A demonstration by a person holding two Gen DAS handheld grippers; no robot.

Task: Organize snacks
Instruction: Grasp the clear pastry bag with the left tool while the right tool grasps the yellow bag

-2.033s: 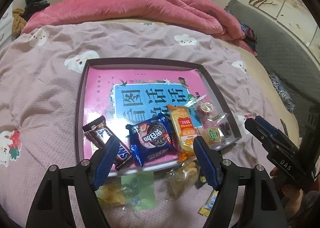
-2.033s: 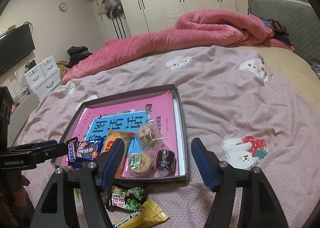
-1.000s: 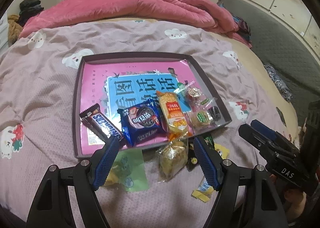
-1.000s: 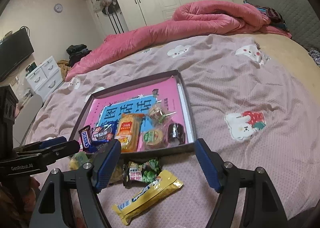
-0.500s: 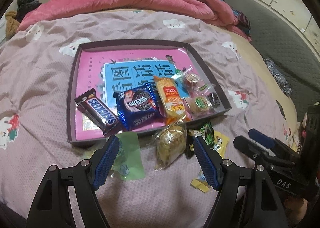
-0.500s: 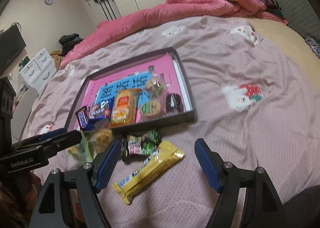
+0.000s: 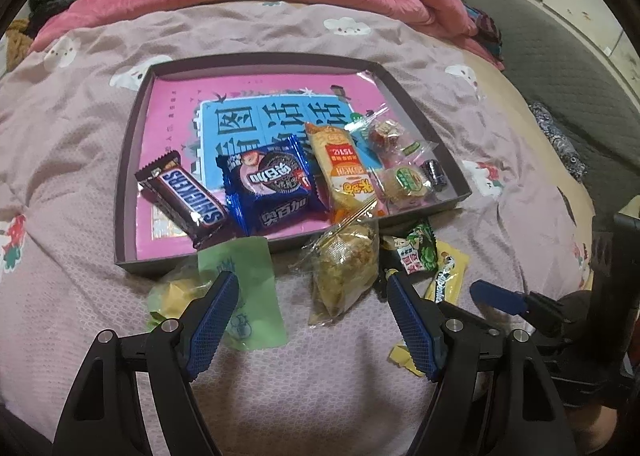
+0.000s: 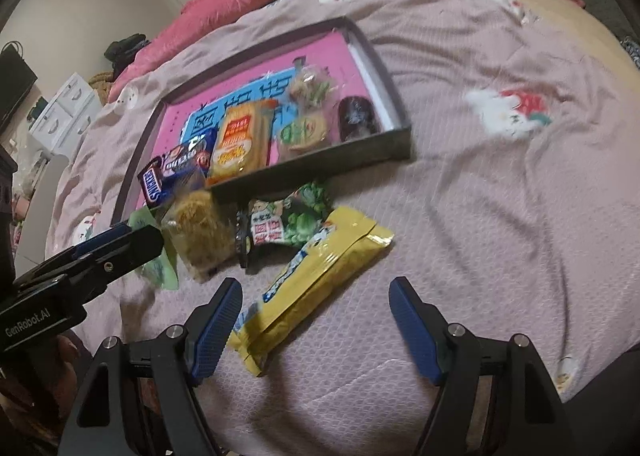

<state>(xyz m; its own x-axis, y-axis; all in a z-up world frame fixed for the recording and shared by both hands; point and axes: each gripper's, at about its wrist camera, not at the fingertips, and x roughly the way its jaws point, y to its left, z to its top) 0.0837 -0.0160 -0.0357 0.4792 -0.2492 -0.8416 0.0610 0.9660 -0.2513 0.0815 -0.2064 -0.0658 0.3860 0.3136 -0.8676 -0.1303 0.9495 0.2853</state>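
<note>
My left gripper point(image 7: 312, 304) hangs over a mauve bedspread point(image 7: 72, 136), jaws apart and empty. At twelve o'clock sits a dark tray point(image 7: 124, 176) lined with a pink sheet printed in blue Chinese characters. Inside it, from nine to three: a brown bar point(image 7: 182, 198) reading SNICKERS, a blue cookie pack point(image 7: 272, 184) with Chinese lettering, an orange packet point(image 7: 344, 172), then small clear-wrapped sweets point(image 7: 404, 180). Outside the tray's near rim lie a pale green wrapper point(image 7: 244, 276), a clear pack of crumbly cake point(image 7: 344, 272), a green snack pack point(image 7: 416, 252) and a long yellow packet point(image 8: 308, 284). My right gripper point(image 8: 316, 316), jaws also spread and empty, hovers over that yellow packet. "GenRobot.AI" marks the left gripper's side.
</note>
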